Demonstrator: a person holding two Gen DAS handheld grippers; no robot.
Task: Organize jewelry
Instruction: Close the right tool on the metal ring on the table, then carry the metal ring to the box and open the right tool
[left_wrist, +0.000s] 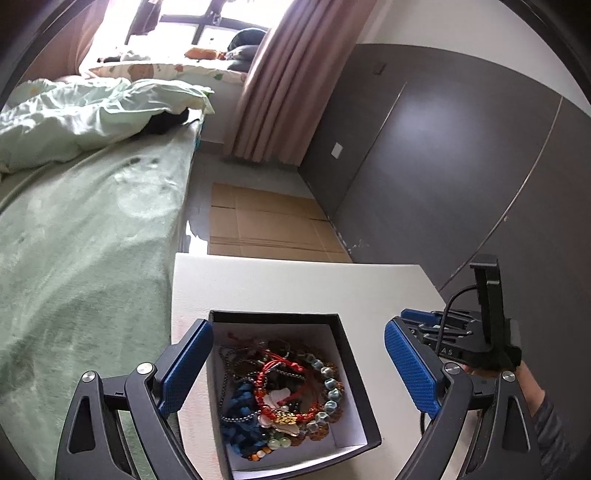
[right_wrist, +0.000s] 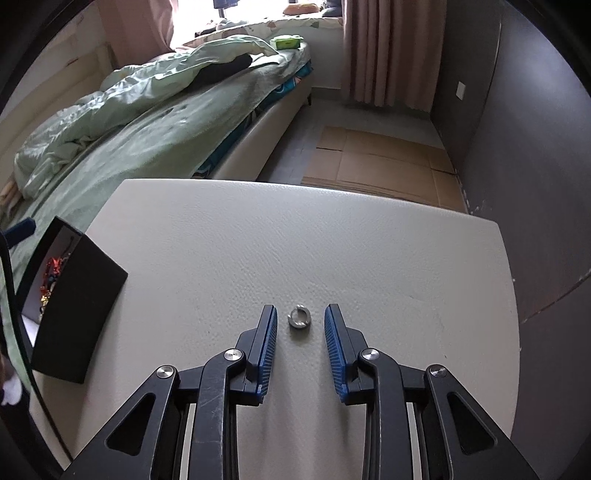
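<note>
Jewelry is mostly gathered already: a tangle of bracelets (left_wrist: 291, 391), beaded, corded and chained, fills the open black box (left_wrist: 347, 354) that stands by the tabletop's (right_wrist: 332, 240) left edge, next to the bed (left_wrist: 92, 221). One piece is left outside it as far as the views show, a small silver ring (right_wrist: 299, 316) lying flat on the bare tabletop toward the near edge, well apart from the box.

The right gripper (right_wrist: 300, 314) points down at the ring, its jaws narrowed to a modest gap with the ring centred between the blue pads (right_wrist: 334, 332). Neither pad touches the ring; it rests on the surface, not yet held.

The left gripper (left_wrist: 295, 373) hangs over the box with its jaws spread wide, one finger to each side of the box and nothing between the pads but the box's open top. It grips nothing. Whether a finger rests against the box's outer wall cannot be told from this angle.

By my reading the task is near its end. What is left is to close on the ring, lift it, carry it across to the box and drop it in with the bracelets. The ring is thin and lies flat, so the pinch may slip or skid it along the tabletop. No lid is in view, so whether the box is to be closed cannot be judged.
</note>
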